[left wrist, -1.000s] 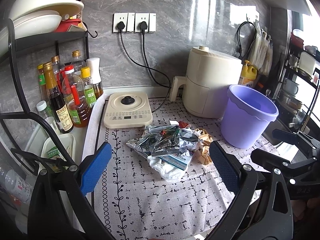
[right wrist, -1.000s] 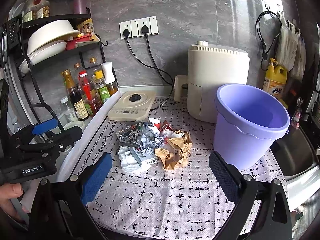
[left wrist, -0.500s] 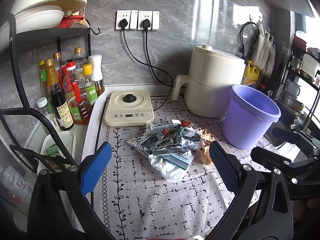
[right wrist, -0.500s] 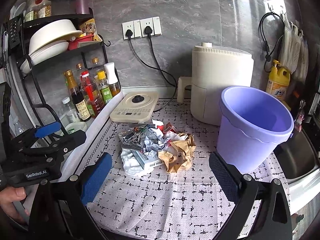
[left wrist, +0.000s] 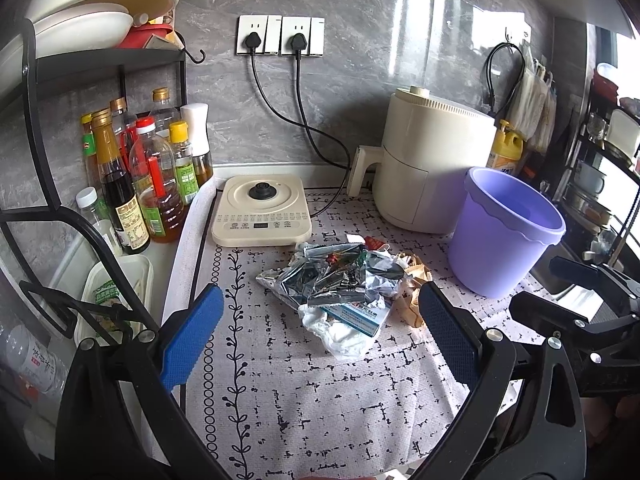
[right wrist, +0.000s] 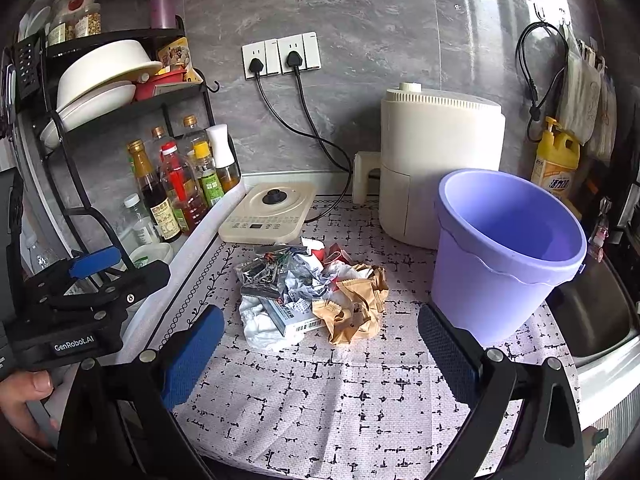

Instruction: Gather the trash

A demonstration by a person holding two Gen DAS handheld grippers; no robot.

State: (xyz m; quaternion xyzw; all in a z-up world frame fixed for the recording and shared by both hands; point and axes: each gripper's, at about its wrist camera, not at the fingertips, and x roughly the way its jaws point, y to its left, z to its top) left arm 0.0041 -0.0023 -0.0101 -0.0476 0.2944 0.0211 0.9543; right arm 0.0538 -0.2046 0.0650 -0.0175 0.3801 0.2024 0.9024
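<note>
Both grippers are hovering over the mat (right wrist: 360,400), nothing picked yet. The left gripper (left wrist: 320,340) is holding its blue pads wide apart and empty, framing the trash pile (left wrist: 344,284) from the near side. The right gripper (right wrist: 320,344) is just as spread, also carrying nothing, with the pile (right wrist: 312,292) lying ahead between its fingers.

The trash is sitting mid-mat, in front of the hotplate (right wrist: 268,212) and left of the purple bucket (right wrist: 508,248), which is standing upright with its mouth open. It looks like the bucket is where everything is going.

The pile is a tangle: foil wrapper (left wrist: 320,280), white tissue (right wrist: 260,320), a small box (right wrist: 296,316), crumpled brown paper (right wrist: 352,308). For a clean first grab, the brown paper looks the best pick for the right gripper: nearest the bucket and bulky enough to pinch. It should be coming down over one wad, not the heap's edge, and closing firmly, since crumpled paper is likely to give. Lifting slowly matters, as foil may be dragging along. The box is lying flat, so gripping across its narrow sides seems wiser.
</note>
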